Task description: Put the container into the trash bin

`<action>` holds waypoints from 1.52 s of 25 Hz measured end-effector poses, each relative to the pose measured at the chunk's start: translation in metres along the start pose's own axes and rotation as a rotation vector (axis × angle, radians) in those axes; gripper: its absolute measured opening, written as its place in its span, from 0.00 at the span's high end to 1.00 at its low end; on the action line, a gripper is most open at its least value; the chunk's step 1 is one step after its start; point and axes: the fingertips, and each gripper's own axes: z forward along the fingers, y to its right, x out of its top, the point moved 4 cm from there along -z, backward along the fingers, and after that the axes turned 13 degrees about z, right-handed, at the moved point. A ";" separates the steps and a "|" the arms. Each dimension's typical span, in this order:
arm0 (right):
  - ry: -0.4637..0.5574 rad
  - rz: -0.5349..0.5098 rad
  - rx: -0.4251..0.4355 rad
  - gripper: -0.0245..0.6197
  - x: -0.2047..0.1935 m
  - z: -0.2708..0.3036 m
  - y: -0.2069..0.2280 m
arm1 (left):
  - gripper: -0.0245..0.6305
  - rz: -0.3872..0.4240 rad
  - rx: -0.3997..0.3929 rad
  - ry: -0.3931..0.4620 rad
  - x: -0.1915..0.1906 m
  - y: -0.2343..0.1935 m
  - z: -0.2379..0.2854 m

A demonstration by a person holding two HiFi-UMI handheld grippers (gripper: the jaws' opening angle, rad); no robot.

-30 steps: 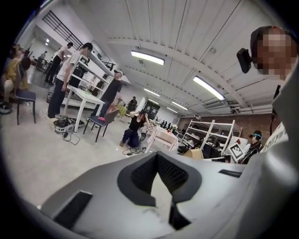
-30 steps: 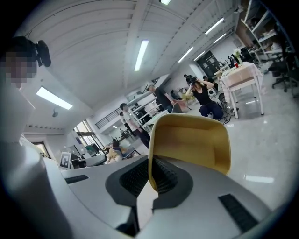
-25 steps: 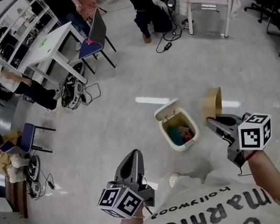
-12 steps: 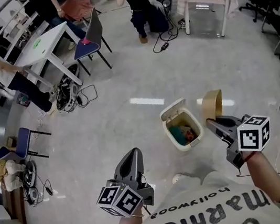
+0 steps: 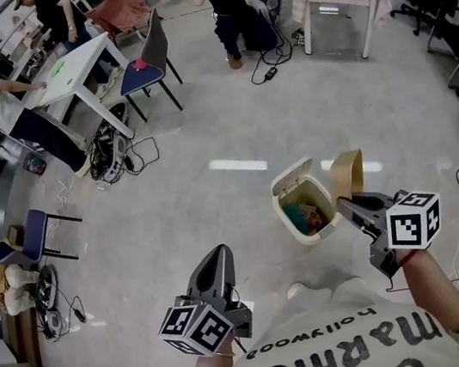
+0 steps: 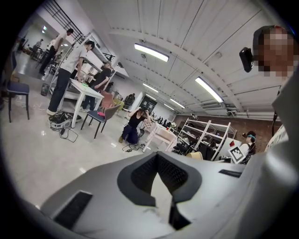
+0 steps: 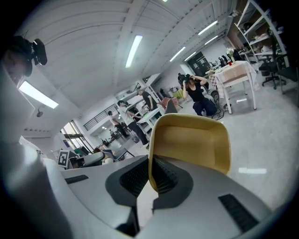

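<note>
Right gripper [image 5: 347,200] clamped on the rim of the tan container [image 5: 349,171], held upright just right of the open trash bin [image 5: 306,237], apparently above rim level; left gripper [image 5: 219,258] closed on nothing, farther away.

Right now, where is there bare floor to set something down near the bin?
Bare floor lies left of the trash bin, out to the cables by the white table. Crowded: the bin holds rubbish, and the container in the right gripper hangs at its right side.
</note>
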 end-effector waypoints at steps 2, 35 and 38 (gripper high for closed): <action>0.000 0.000 -0.003 0.95 0.000 0.005 -0.002 | 0.97 -0.002 0.001 -0.004 -0.002 -0.006 -0.001; -0.176 -0.110 0.025 0.95 0.021 0.068 -0.015 | 0.97 -0.070 0.124 0.008 -0.003 -0.040 0.004; -0.214 -0.127 0.038 0.95 0.025 0.073 -0.009 | 0.97 -0.075 0.127 -0.010 -0.007 -0.033 0.017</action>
